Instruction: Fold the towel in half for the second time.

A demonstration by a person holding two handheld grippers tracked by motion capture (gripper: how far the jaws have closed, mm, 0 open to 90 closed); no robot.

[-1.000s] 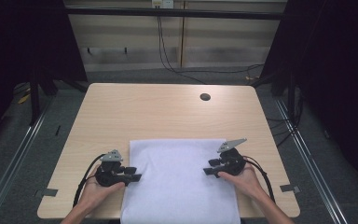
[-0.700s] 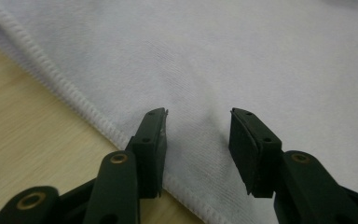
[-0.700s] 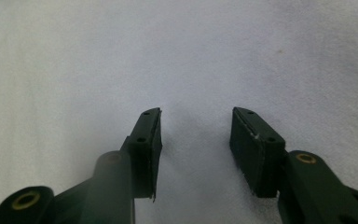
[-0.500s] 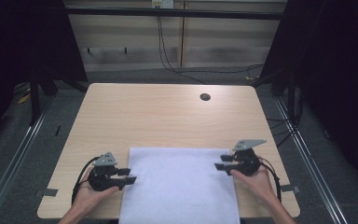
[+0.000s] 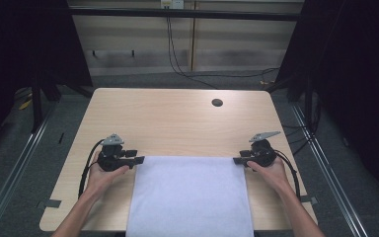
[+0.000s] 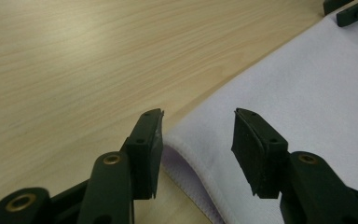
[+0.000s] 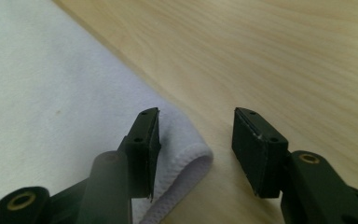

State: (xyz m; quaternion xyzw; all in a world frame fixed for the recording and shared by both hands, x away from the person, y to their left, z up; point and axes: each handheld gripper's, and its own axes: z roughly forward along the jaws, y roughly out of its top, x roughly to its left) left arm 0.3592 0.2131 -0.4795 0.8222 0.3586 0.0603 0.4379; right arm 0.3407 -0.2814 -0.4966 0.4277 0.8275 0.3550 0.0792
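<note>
Scene: white cloth (image 5: 191, 195) flat on desk (image 5: 177, 123), lower centre | Left tool (image 5: 139, 159): half-open, jaws just widened, holds nothing, at cloth's upper-left corner | Right tool (image 5: 238, 160): half-open, empty, at upper-right corner | Relation: cloth's top edge runs between both tools, equally near.

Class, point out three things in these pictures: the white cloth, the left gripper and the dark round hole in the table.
white cloth (image 5: 190, 195), high view, flat middle.
left gripper (image 5: 139, 159), high view, between its fingertips.
hole (image 5: 217, 102), high view, its centre.
</note>
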